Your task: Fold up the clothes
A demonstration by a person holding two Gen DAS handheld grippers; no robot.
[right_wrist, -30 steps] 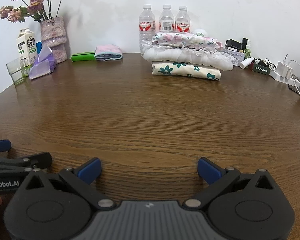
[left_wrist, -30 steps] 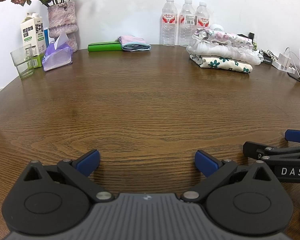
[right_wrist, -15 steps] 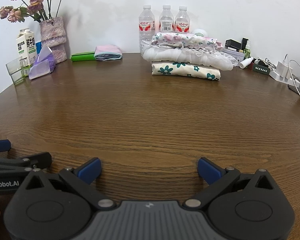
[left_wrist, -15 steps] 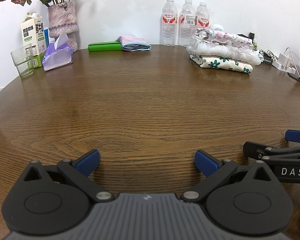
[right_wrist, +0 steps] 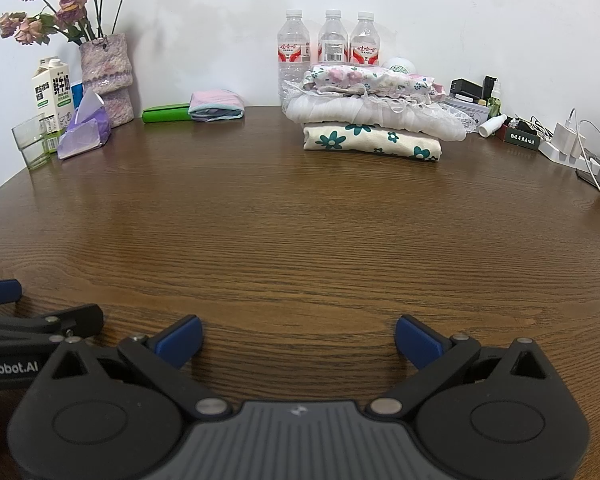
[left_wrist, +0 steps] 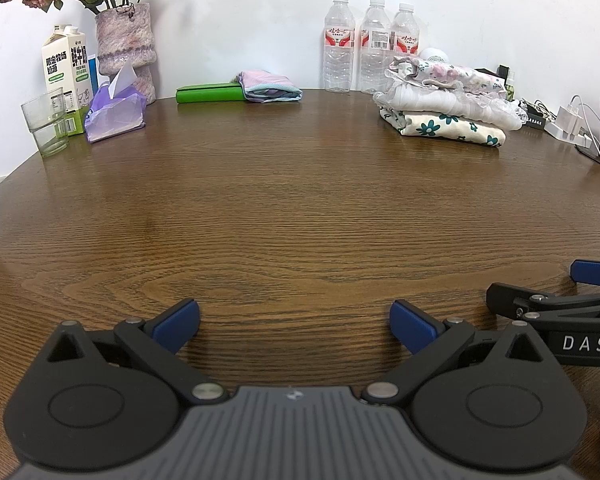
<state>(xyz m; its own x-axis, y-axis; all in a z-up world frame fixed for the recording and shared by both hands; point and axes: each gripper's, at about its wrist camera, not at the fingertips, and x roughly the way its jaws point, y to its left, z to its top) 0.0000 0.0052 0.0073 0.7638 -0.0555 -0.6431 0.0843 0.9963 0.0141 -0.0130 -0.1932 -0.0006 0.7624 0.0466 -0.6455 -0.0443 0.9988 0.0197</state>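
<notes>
Risk: left gripper [left_wrist: 294, 322] and right gripper [right_wrist: 298, 338], jaws apart, empty, near edge; reaching far-right clothes stack [right_wrist: 370, 120] could topple bottles [right_wrist: 328, 46] (just behind).

The dark wood-grain surface [right_wrist: 300, 240] lies bare just ahead of the jaws. Far beyond them, a stack of folded clothes [right_wrist: 372, 120] sits right; three water bottles [right_wrist: 328, 46] behind; a tissue pack [right_wrist: 85, 132], glass [right_wrist: 30, 140] and vase [right_wrist: 108, 80] far left.
</notes>
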